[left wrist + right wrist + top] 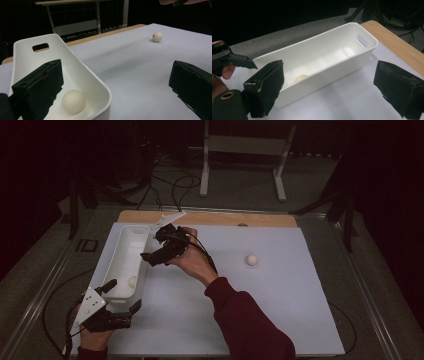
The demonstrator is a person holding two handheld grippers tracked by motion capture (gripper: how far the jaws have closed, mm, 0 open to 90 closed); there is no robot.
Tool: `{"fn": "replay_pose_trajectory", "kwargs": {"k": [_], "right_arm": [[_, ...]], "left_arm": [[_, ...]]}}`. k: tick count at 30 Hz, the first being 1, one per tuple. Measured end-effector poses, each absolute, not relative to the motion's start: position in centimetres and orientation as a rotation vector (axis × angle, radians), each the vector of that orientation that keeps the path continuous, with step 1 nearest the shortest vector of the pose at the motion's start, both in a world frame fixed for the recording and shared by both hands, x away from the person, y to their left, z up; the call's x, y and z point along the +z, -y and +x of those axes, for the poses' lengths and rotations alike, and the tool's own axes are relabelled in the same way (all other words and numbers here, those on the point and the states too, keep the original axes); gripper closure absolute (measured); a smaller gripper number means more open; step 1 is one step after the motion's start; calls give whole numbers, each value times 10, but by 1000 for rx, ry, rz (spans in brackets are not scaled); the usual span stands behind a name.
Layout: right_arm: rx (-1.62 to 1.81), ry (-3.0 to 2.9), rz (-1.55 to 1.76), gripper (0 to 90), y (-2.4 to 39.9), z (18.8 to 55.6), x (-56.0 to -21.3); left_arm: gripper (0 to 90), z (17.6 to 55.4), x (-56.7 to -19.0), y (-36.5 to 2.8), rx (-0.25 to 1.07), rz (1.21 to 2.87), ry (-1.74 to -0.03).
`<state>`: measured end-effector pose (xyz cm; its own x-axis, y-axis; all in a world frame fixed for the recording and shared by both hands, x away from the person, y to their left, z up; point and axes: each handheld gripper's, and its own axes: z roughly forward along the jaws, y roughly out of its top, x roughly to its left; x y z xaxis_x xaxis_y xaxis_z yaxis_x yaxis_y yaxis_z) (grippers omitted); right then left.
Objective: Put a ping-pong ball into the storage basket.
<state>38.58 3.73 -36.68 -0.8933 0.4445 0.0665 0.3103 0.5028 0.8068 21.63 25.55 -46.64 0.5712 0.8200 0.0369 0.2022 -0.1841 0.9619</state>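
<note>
Long white plastic bin (125, 260) with handle slots, standing at the left of the white-covered table (260, 320) and holding one cream ball (132, 281) near its near end. A second cream ball (251, 259) lies well apart on the open sheet. The right hand-held gripper (159, 247), jaws apart and empty, hovers beside the bin's right rim; the left hand-held gripper (117, 297), jaws apart, straddles the bin's near corner. Apparent step: gathering balls into the bin. The next move likely calls for reaching right to the loose ball; nothing blocks that path.
</note>
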Motion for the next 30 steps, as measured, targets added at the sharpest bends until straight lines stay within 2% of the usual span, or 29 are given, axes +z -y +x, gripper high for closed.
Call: {"fn": "replay_pose_trajectory", "kwargs": {"k": [30], "right_arm": [[1327,-2568,724,90,-9,392,-373]], "left_arm": [[0,216,-467,-255,695,1703,-861]]}}
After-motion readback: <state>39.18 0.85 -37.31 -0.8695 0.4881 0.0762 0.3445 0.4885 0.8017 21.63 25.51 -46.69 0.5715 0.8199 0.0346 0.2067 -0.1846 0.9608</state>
